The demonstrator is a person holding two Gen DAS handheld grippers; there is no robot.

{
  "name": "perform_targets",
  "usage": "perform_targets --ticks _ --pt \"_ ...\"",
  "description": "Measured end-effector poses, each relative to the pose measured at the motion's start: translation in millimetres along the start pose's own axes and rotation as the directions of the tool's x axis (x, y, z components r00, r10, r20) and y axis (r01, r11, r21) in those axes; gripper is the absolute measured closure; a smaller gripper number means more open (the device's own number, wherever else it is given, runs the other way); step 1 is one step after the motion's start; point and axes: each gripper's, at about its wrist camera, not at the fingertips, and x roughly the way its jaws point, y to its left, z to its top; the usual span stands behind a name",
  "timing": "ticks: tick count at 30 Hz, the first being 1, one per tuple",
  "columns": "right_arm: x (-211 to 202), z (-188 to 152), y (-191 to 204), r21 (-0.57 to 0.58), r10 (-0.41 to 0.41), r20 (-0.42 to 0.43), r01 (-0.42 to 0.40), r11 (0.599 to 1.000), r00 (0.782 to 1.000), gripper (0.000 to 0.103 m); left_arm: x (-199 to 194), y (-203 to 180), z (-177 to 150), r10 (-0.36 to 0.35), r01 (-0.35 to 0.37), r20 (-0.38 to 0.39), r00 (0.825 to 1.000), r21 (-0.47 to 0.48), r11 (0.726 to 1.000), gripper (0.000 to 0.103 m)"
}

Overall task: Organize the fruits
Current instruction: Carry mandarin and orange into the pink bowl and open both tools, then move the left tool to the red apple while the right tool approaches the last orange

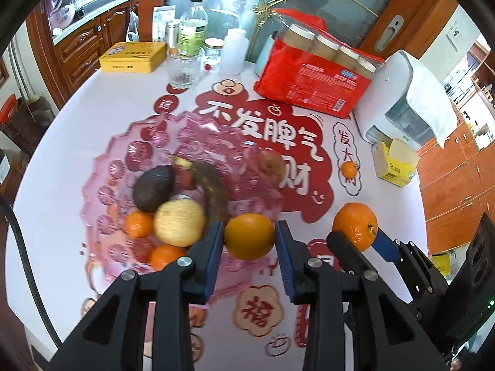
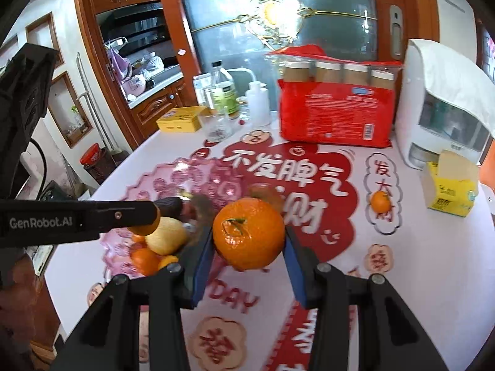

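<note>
My left gripper [image 1: 249, 238] has its fingers clamped on a smooth orange [image 1: 249, 236], carried above the pink fruit plate's [image 1: 102, 185] rim at five o'clock. My right gripper [image 2: 249, 241] grips a stemmed mandarin [image 2: 249, 234], both tilted down toward it. One small mandarin [image 1: 349, 168] waits on the surface at two o'clock.

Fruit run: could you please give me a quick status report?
Left gripper shut on smooth orange. Right gripper shut on stemmed orange. Pink bowl already holds fruit; small orange loose on table.
</note>
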Motion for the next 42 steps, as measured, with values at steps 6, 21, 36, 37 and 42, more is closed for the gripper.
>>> perform_targets --ticks 6,21,36,37,42 --pt "13 -3 44 0.012 0.014 -0.005 -0.013 1.0 1.0 0.059 -4 35 3 0.013 -0.012 -0.02 1.0 0.037 0.999 0.071" --pt "58 -25 84 0.111 -0.003 -0.095 0.014 0.994 0.996 0.059 25 100 -1 0.039 -0.028 -0.115 0.993 0.091 0.995 0.071" --pt "61 -20 74 0.185 0.031 -0.093 -0.013 0.983 0.995 0.055 32 82 10 0.017 0.016 -0.211 0.977 0.151 0.988 0.047" --pt "59 -19 70 0.189 0.03 -0.092 -0.012 0.982 0.995 0.054 31 78 12 0.011 0.024 -0.22 0.975 0.159 0.987 0.047" --pt "51 -15 42 0.188 -0.002 -0.107 0.022 0.982 0.994 0.054 24 53 27 -0.008 0.066 -0.253 0.967 0.219 0.974 0.041"
